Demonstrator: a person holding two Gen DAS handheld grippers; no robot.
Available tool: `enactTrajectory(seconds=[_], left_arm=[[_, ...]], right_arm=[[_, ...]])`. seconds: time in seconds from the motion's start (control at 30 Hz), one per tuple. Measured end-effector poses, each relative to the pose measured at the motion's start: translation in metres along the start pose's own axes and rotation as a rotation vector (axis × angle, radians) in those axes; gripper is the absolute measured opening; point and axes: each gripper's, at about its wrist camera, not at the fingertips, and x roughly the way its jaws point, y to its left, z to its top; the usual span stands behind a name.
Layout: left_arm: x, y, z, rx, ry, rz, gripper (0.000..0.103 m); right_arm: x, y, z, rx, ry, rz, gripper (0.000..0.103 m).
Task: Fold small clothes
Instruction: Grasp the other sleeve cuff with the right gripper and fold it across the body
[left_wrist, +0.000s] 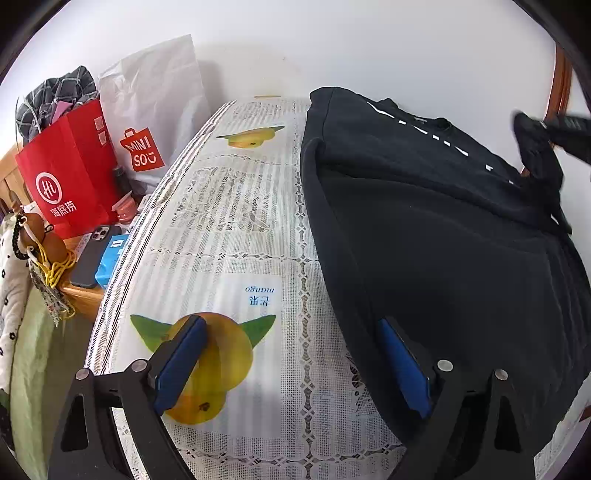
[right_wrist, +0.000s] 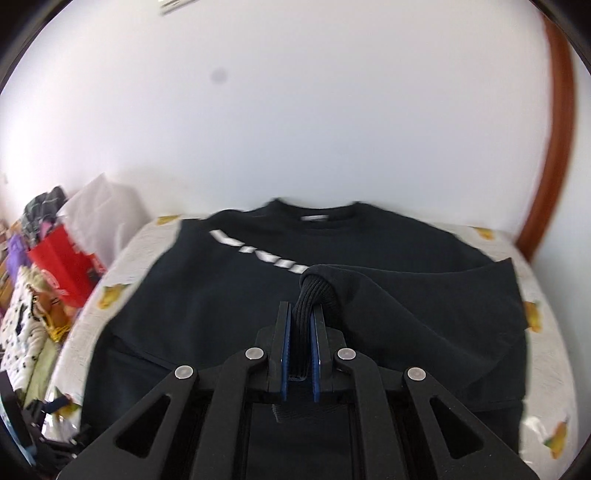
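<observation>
A black sweatshirt (right_wrist: 207, 295) with white lettering lies flat on a table with a lace mango-print cloth (right_wrist: 546, 321). My right gripper (right_wrist: 301, 317) is shut on the ribbed cuff (right_wrist: 314, 291) of the right sleeve and holds it above the shirt's chest. In the left wrist view the sweatshirt (left_wrist: 424, 229) fills the right side. My left gripper (left_wrist: 295, 358) is open and empty, low over the cloth (left_wrist: 236, 229) at the shirt's left edge; its right finger (left_wrist: 406, 369) is against the fabric. The right gripper (left_wrist: 546, 136) shows at the far right with the sleeve.
Left of the table stand a red paper bag (left_wrist: 66, 177), a white Miniso bag (left_wrist: 147, 110), a phone (left_wrist: 92, 258) and a blue pack (left_wrist: 110, 258) on a wooden stand. A white wall is behind. A wooden frame (right_wrist: 554, 147) curves at the right.
</observation>
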Motion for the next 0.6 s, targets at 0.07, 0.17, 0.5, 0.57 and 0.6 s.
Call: enactTrajectory(seconds=[0.07, 0.17, 0.5, 0.57, 0.6], left_arm=[[0.001, -0.002, 0.000, 0.006, 0.006, 0.004, 0.096], [0.001, -0.001, -0.001, 0.003, 0.007, 0.003, 0.097], [0.002, 0.001, -0.001, -0.007, 0.009, -0.002, 0.100], [0.002, 0.001, -0.001, -0.008, 0.010, -0.004, 0.100], [0.002, 0.001, -0.001, -0.007, 0.010, -0.004, 0.100]], right_arm=[[0.021, 0.030, 0.010, -0.005, 0.010, 0.059, 0.009], [0.045, 0.065, 0.020, 0.018, 0.048, 0.143, 0.009], [0.123, 0.134, 0.026, 0.011, 0.135, 0.236, 0.009], [0.131, 0.138, 0.026, 0.004, 0.138, 0.223, 0.009], [0.136, 0.141, 0.025, 0.003, 0.140, 0.221, 0.009]])
